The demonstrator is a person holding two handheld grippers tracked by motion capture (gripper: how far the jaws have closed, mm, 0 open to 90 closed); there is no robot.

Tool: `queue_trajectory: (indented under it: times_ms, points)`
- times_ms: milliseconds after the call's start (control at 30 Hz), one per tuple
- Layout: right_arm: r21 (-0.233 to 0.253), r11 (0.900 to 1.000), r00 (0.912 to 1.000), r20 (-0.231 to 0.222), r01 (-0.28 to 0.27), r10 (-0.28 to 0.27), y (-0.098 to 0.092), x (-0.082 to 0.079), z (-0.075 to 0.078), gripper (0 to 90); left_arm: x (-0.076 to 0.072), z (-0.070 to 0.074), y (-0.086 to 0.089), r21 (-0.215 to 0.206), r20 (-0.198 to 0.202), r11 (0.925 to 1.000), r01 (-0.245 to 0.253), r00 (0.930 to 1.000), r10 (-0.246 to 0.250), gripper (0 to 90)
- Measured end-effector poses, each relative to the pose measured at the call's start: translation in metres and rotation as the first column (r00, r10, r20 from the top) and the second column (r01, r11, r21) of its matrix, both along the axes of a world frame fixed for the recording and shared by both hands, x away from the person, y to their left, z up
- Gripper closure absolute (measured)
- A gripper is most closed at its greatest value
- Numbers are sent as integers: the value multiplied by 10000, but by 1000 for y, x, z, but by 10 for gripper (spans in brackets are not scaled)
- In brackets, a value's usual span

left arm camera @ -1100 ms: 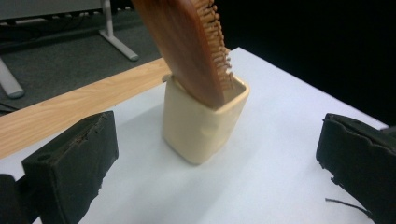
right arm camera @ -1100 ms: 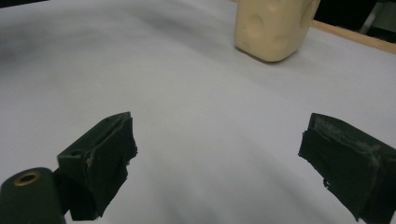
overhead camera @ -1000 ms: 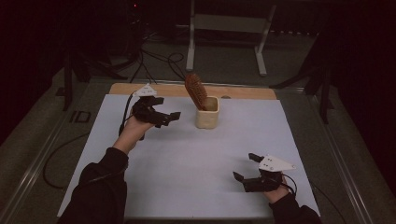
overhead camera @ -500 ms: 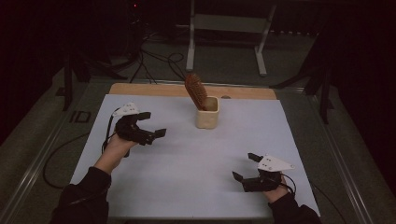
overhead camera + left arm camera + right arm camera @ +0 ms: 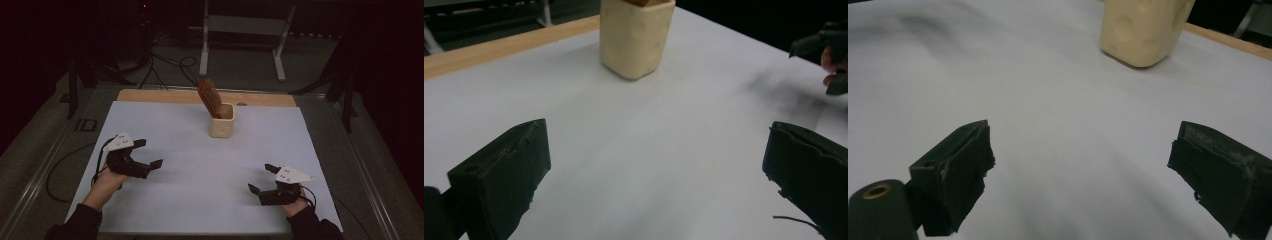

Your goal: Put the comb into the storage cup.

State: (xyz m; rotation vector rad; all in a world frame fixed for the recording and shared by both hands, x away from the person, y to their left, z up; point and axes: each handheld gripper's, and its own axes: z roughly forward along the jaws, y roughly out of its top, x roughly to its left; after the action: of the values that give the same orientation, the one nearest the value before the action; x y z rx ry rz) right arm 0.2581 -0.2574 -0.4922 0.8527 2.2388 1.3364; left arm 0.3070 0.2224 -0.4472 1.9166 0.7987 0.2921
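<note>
White sheeting (image 5: 200, 150) covers the table, with a bare wooden strip (image 5: 165, 96) along the far edge and dark floor and cables beyond. I take the cream cup (image 5: 222, 120) as my landmark: it stands near the far edge, and a brown brush (image 5: 209, 97) sticks up out of it, leaning left. My left gripper (image 5: 148, 154) sits well to the near left of the cup, jaws spread wide with nothing between them. My right gripper (image 5: 261, 179) rests well to the cup's near right, jaws likewise wide and empty.
</note>
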Motion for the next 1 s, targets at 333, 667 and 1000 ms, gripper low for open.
queue_trajectory:
  times_ms: [333,667,1000]
  points:
    - [-29,10000,10000,-23,-19,19,3,1,0,86,-32,-23,19,156,30,9995,-285,9996,285,0]
    - [-73,9999,10000,-50,-72,72,4,2,-1,86,-56,-44,31,347,72,9965,-766,9971,764,0]
    - [-106,9999,10000,-69,-61,61,4,2,-1,86,-78,-64,44,676,-20,9895,-1276,9918,1280,1]
